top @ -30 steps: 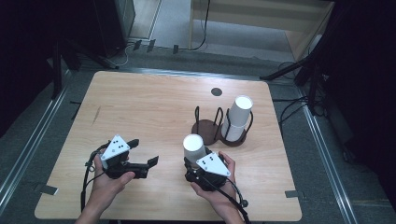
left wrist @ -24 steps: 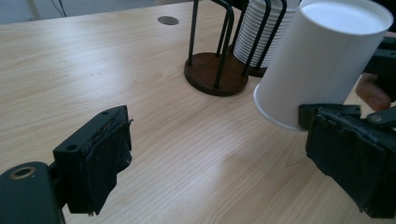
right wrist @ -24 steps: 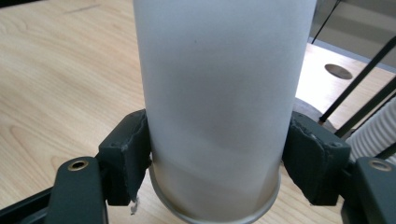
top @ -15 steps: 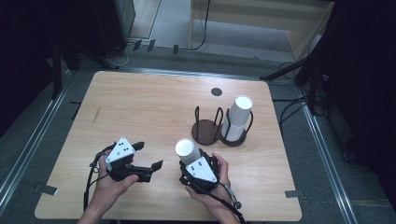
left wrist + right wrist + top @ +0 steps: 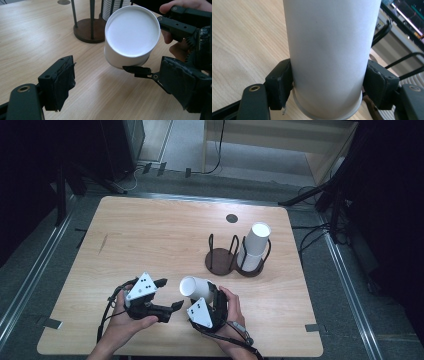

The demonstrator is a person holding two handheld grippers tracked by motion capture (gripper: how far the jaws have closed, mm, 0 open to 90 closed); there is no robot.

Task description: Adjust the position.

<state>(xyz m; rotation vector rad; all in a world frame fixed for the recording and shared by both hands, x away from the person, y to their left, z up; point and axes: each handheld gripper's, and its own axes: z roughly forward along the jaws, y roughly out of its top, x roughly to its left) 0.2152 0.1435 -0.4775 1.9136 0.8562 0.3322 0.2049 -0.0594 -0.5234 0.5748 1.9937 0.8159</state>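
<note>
A white paper cup (image 5: 194,287) lies tilted in my right gripper (image 5: 212,294), whose pads press on both its sides near the rim (image 5: 327,50). Its closed base (image 5: 132,32) faces my left gripper (image 5: 169,294), just to its left above the table. The left gripper (image 5: 120,72) is open with nothing between its pads; its jaws have just been closing. A stack of white cups (image 5: 255,247) stands in the right ring of a dark wire cup holder (image 5: 220,260) at mid right.
The wooden table (image 5: 150,235) has a small dark round disc (image 5: 231,218) near its far edge. The holder's left ring (image 5: 87,30) stands just behind the held cup. Cables and dark stands (image 5: 320,200) lie on the floor beyond the table.
My right gripper has brought the cup down, nearer and left, tipping its base toward the left gripper. The left gripper has slid right and its jaws stand narrower.
</note>
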